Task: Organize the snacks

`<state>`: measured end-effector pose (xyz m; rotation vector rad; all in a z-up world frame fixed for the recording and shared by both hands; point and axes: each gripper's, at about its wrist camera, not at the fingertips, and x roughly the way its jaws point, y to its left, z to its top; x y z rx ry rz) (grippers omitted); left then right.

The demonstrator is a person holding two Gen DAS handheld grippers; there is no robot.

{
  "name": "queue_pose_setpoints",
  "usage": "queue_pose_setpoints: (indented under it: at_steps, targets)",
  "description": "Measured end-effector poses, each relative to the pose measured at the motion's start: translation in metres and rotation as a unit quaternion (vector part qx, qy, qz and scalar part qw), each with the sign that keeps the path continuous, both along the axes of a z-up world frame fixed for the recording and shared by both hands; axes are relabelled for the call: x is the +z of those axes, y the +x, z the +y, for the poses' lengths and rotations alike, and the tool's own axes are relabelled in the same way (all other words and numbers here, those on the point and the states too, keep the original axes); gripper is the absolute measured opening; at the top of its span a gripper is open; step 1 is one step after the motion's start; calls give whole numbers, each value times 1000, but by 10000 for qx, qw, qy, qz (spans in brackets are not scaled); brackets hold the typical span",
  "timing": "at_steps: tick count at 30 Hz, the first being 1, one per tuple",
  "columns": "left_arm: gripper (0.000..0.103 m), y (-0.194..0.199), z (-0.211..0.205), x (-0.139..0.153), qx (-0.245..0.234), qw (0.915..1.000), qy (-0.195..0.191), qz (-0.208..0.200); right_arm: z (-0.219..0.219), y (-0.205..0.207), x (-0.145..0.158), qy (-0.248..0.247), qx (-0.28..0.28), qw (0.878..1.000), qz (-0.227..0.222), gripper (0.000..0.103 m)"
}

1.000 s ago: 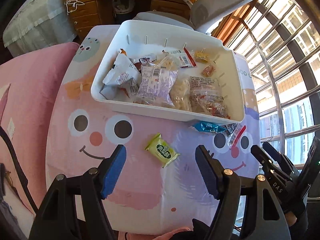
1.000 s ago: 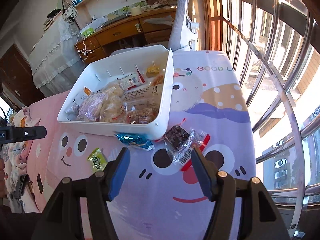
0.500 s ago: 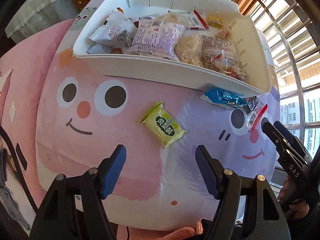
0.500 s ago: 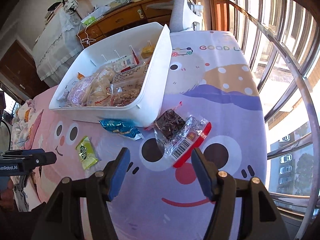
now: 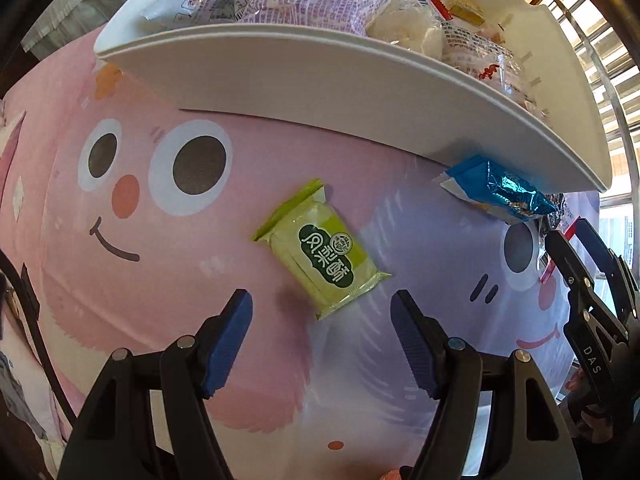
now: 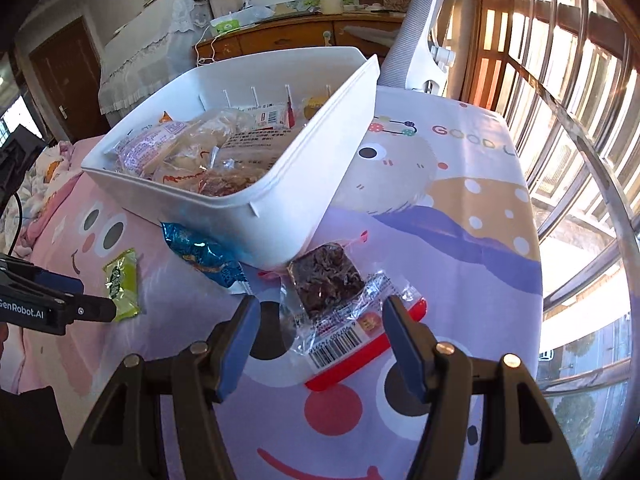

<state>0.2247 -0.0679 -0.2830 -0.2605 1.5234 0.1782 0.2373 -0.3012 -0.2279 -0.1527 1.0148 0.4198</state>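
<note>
Now we hold left gripper (image 5: 321, 322) released over green snack (image 5: 322, 249) mid-frame | right gripper (image 6: 319, 334) released around clear packet (image 6: 340, 300) | bin (image 6: 280, 208) upper frame

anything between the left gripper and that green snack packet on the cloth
Nothing visible. The left gripper hangs over the green rectangular snack packet with open jaws and only bare cartoon tablecloth around it. The blue foil packet lies off to the side, against the white plastic bin.
</note>
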Motion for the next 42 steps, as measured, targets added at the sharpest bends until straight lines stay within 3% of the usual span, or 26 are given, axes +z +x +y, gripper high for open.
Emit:
queue_pose_setpoints:
  at_steps: [8,12,19,24,26,34,35,37,38,39,42]
  targets:
    - [70,12,-11,-14,-54,10000,27,52,5,7,-9,0,27,9997,-262,64]
    - [70,16,-10,-20,1,10000,84,28,6,13,-15,52,22,9998,-175,64]
    - [55,29,-13,-23,23,9999,83,-141,5,14,-18,101,18,9996,-254,64]
    - [48,30,-12,-20,22,9996,109,-244,3,13,-19,131,102,9995,-274,55]
    - [40,30,-12,-18,32,9995,81,-304,5,12,-18,101,167,9995,-261,50]
    - [36,26,-15,-13,17,9992,-8,-412,5,9,-16,-21,172,9997,-186,44]
    - [36,24,-15,-10,-4,9990,-14,-439,4,8,-15,-22,162,9997,-166,42]
    - [35,23,-16,-6,-39,9988,-6,-480,4,6,-15,-87,113,9998,-113,28]
    - [29,18,-15,-2,-29,9987,-17,-508,3,6,-16,-166,52,9998,-77,23]
    - [6,17,-15,1,-14,9986,-45,-521,2,5,-16,-159,29,9999,-37,22]
    - [6,12,-10,7,97,9986,-130,-508,-1,3,-14,-186,-56,9998,74,19]
